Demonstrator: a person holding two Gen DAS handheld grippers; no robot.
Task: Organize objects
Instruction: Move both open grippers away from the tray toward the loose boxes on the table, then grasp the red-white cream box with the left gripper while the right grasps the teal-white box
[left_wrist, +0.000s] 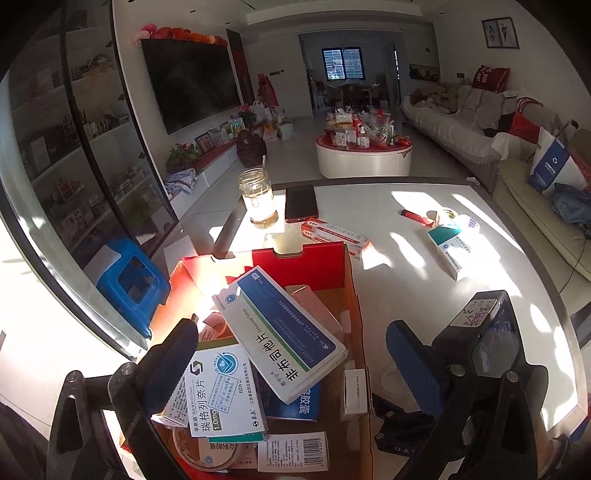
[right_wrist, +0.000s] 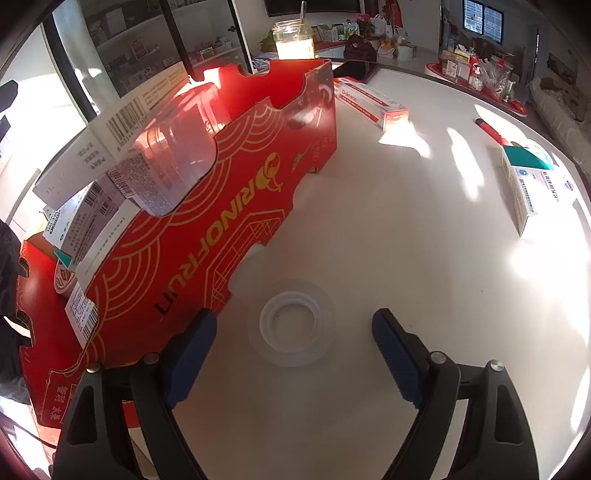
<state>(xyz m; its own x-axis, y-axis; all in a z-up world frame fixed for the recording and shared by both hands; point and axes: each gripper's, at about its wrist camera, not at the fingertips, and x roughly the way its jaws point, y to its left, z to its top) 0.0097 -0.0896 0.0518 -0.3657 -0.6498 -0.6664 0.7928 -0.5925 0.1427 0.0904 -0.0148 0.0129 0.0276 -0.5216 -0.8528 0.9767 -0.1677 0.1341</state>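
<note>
A red cardboard box (left_wrist: 325, 258) on the white table holds several medicine boxes in a loose pile, with a white-and-blue box (left_wrist: 280, 332) lying on top. My left gripper (left_wrist: 291, 339) hovers over that pile, open, its pads touching nothing. In the right wrist view the same red box (right_wrist: 207, 206) stands at the left. A clear tape roll (right_wrist: 291, 321) lies flat on the table beside it. My right gripper (right_wrist: 293, 317) points down at the roll, open, with a finger on either side and both pads clear of it.
Loose on the table are a red-and-white Daktarin box (right_wrist: 373, 103), a red lighter-like stick (right_wrist: 491, 129) and a white-and-green medicine box (right_wrist: 528, 184). A glass jar (left_wrist: 258, 199) and a dark phone (left_wrist: 301, 203) sit at the far edge. A blue stool (left_wrist: 129, 280) stands left of the table.
</note>
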